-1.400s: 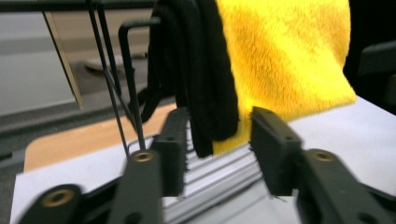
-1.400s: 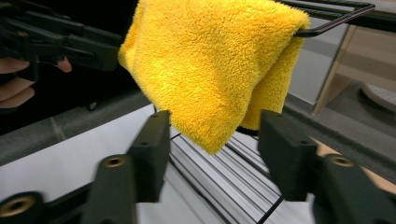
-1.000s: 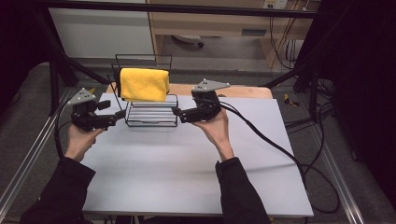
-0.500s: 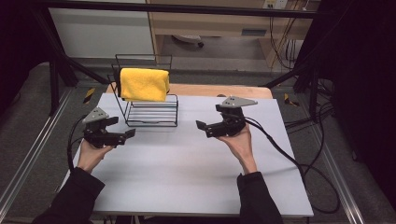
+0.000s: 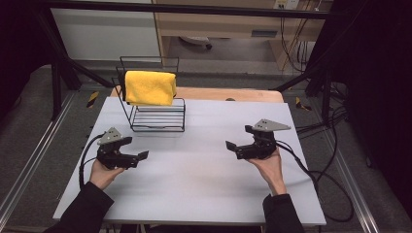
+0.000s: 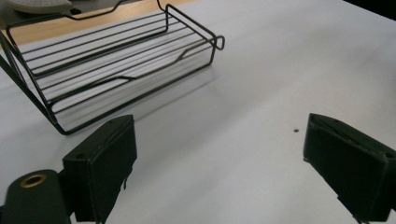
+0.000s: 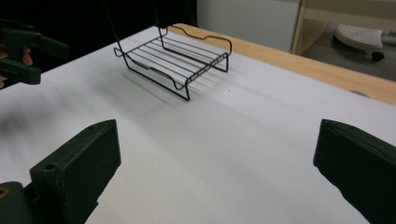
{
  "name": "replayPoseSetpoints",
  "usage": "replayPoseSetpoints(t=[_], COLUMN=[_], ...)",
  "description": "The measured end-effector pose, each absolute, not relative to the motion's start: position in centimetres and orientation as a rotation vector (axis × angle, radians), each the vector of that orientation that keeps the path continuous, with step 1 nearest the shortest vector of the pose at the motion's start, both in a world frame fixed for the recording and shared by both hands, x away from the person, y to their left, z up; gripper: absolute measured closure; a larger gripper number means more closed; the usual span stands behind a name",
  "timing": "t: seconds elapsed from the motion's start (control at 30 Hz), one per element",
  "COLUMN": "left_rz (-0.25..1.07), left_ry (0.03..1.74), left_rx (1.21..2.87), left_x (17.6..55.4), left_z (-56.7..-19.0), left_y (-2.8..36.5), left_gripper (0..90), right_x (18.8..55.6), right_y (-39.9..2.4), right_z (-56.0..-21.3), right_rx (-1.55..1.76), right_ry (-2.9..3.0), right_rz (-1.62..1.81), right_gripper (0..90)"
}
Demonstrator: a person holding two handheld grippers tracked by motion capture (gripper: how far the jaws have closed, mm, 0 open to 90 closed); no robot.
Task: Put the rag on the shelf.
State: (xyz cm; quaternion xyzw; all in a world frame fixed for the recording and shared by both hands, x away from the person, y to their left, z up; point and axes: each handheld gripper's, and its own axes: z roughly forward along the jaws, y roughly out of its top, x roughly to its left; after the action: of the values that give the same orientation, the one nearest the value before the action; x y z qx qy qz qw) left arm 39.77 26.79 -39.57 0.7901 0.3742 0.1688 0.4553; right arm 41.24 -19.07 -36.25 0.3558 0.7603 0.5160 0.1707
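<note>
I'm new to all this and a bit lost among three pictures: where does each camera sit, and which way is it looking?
High view: sits above the person's side, looking forward and down on the white table; both forearms, left gripper and right gripper show.
Left gripper view: rides the left gripper, looking along its open jaws at the wire rack.
Right gripper view: rides the right gripper, looking across the table past its open jaws.
Shared: the wire rack appears in all three; the yellow cloth hangs over it in the high view.
</note>
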Motion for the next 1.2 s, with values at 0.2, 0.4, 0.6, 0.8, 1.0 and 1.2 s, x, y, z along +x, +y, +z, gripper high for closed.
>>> replayPoseSetpoints(t=[0.2,0.4,0.6,0.8,1.0,1.2], left_rz=[0.419,0.396,0.378,0.36,0.356,0.362], left_ry=[0.915,0.915,0.915,0.916,0.903,0.904], left_rx=[1.98,1.996,2.007,2.004,2.016,2.031], left_x=[39.0,38.4,38.1,37.9,37.9,37.8], left_z=[-40.7,-41.7,-42.5,-42.9,-43.1,-43.4], left_y=[26.9,27.2,27.2,27.3,27.1,27.2], left_gripper=[10.1,10.1,10.4,10.5,10.6,10.6], right_x=[40.3,39.2,38.3,37.5,37.1,37.1], right_y=[-20.9,-22.5,-24.3,-25.6,-26.5,-26.8], right_z=[-38.6,-40.5,-41.8,-42.9,-44.1,-44.5], right_rx=[1.053,1.085,1.115,1.139,1.176,1.196], right_ry=[2.183,2.204,2.211,2.214,2.21,2.218], right_rz=[1.436,1.423,1.407,1.399,1.391,1.363], right_gripper=[0.8,0.8,0.8,1.0,1.3,1.2])
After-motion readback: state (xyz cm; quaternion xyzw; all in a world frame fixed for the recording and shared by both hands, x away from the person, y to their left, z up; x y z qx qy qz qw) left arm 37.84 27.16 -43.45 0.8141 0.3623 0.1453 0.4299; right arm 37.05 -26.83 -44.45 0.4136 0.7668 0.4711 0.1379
